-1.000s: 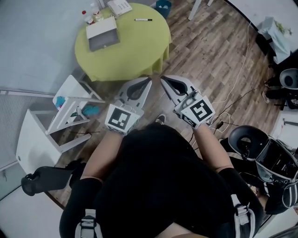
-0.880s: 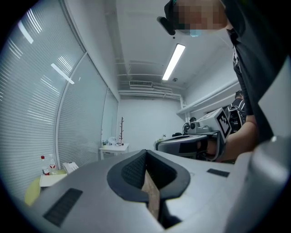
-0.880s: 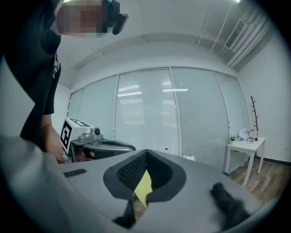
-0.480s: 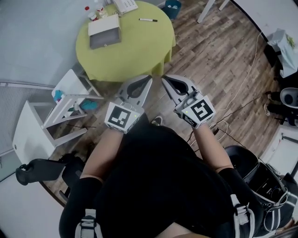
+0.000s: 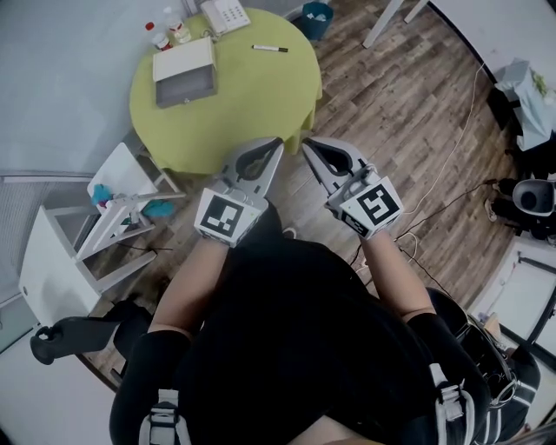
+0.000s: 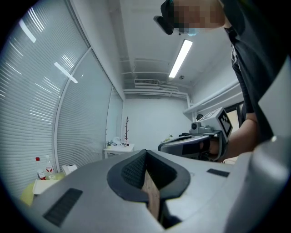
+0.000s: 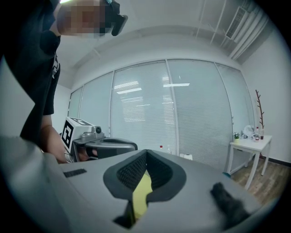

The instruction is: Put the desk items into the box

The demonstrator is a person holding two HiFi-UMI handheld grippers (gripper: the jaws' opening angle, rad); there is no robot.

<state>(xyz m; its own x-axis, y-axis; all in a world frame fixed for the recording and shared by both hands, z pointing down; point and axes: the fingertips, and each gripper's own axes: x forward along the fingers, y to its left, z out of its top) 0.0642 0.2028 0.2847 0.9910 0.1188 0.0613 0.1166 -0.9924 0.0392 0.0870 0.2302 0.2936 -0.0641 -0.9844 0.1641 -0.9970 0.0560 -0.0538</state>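
The open white and grey box (image 5: 184, 71) sits on the round green table (image 5: 252, 96) at the top of the head view. A black marker (image 5: 269, 49) lies right of it, and a white phone-like device (image 5: 224, 13) and two small bottles (image 5: 167, 33) stand at the table's far edge. My left gripper (image 5: 276, 143) (image 6: 145, 152) and right gripper (image 5: 306, 143) (image 7: 146, 152) are held side by side in front of the person's body, short of the table's near edge. Both are shut with nothing between the jaws.
A white stepped shelf (image 5: 95, 217) with blue items stands on the wood floor left of the grippers. A blue bin (image 5: 317, 16) is behind the table. Cables (image 5: 439, 165) run across the floor at right. A black chair part (image 5: 78, 335) shows lower left.
Both grippers stay shut and side by side. The view has drifted: the table sits slightly further left, and the black chair at the right edge has slid out of sight.
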